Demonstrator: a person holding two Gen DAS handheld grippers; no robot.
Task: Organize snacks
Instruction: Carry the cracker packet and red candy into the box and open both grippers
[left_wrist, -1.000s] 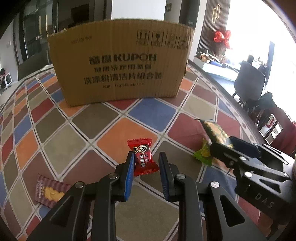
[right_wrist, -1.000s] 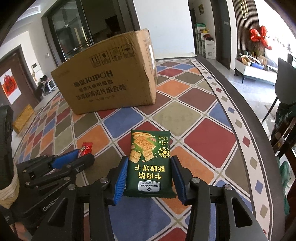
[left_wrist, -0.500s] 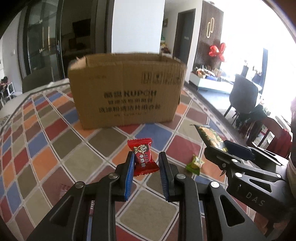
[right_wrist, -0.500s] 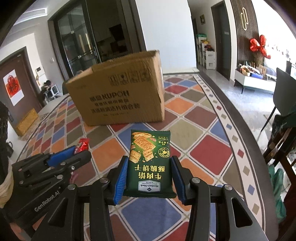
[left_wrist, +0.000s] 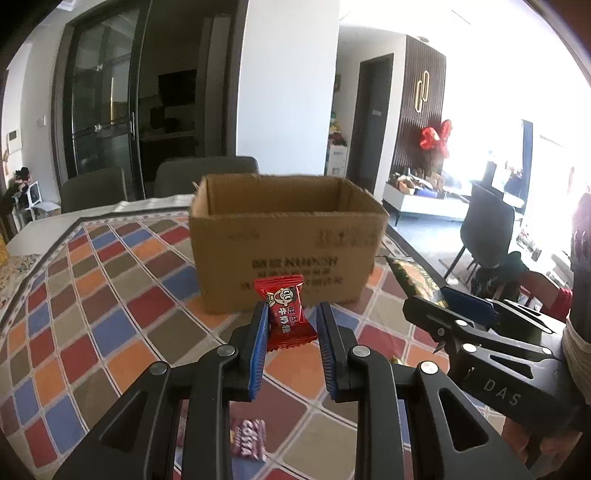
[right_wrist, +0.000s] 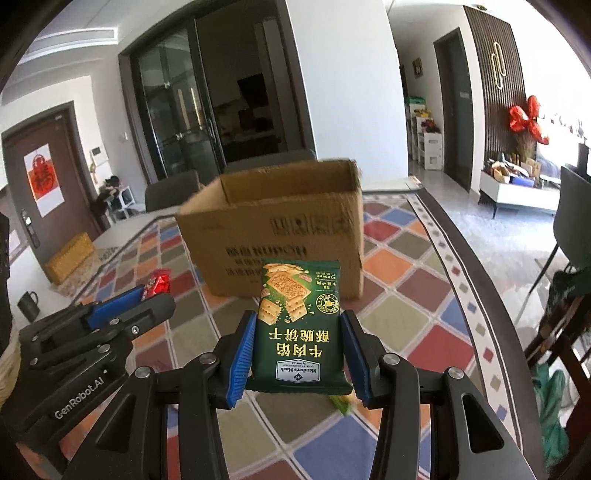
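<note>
My left gripper (left_wrist: 291, 325) is shut on a red candy (left_wrist: 286, 314) and holds it up in the air in front of the open cardboard box (left_wrist: 288, 236). My right gripper (right_wrist: 299, 339) is shut on a green cracker packet (right_wrist: 299, 325), also raised before the box (right_wrist: 280, 229). In the left wrist view the right gripper (left_wrist: 443, 306) is to the right with the packet's edge (left_wrist: 410, 273) showing. In the right wrist view the left gripper (right_wrist: 147, 295) is at the left with the red candy (right_wrist: 159, 284).
The table has a colourful diamond-patterned cloth (left_wrist: 110, 314). A purple snack packet (left_wrist: 247, 439) lies on it below my left gripper. A small green wrapper (right_wrist: 341, 402) lies under the right gripper. Chairs (left_wrist: 207, 177) stand behind the box. A dark mug (right_wrist: 27, 304) is at far left.
Both grippers have risen with their snacks. The box now looks lower and farther, and its open top and inside walls show.
</note>
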